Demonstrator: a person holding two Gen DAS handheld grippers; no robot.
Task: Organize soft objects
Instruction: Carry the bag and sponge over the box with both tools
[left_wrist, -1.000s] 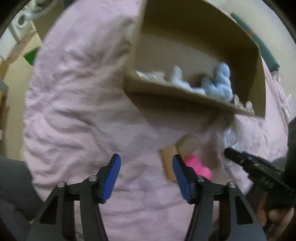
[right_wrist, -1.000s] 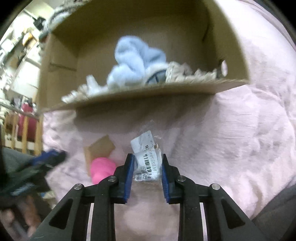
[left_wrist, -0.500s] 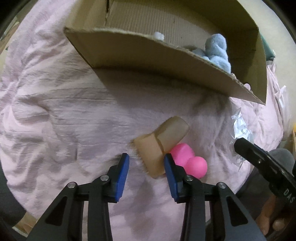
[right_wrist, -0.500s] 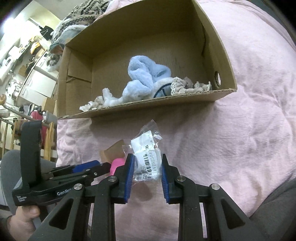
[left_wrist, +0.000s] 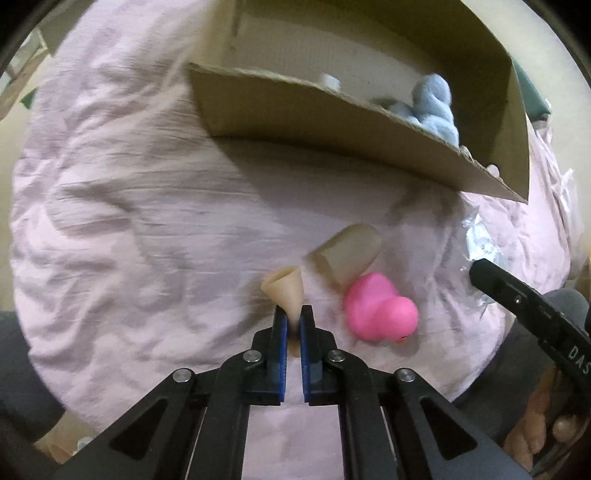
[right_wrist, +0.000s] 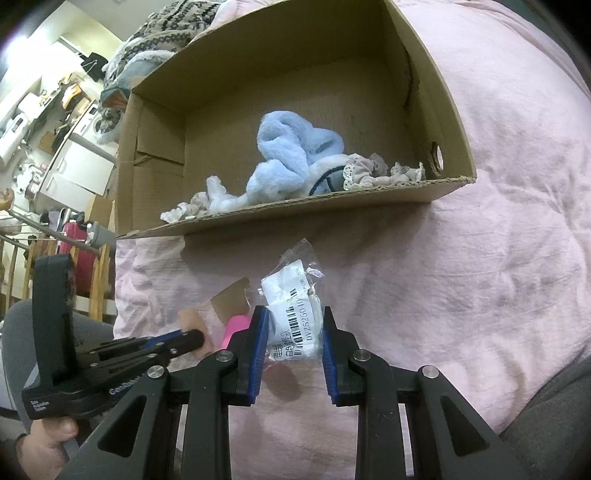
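Observation:
My left gripper (left_wrist: 291, 317) is shut on a soft tan piece (left_wrist: 286, 291), pinching its near end so it folds upward; the piece's far part (left_wrist: 347, 256) lies on the pink blanket. A pink rubber duck (left_wrist: 380, 308) lies just right of it. My right gripper (right_wrist: 291, 325) is shut on a clear plastic packet with a white barcode label (right_wrist: 291, 306), held above the blanket in front of the cardboard box (right_wrist: 295, 218). The box holds a blue plush toy (right_wrist: 291, 158) and small cloth dolls (right_wrist: 369, 171). The left gripper also shows in the right wrist view (right_wrist: 192, 338).
The pink blanket (left_wrist: 129, 221) covers the whole surface. The box's near wall (left_wrist: 332, 118) stands beyond the duck. Shelves, a red bag (right_wrist: 74, 236) and room clutter lie at far left in the right wrist view.
My left gripper moved forward and closed on the tan piece, folding its end up. My right gripper kept the packet and rose slightly, so the box interior shows more.

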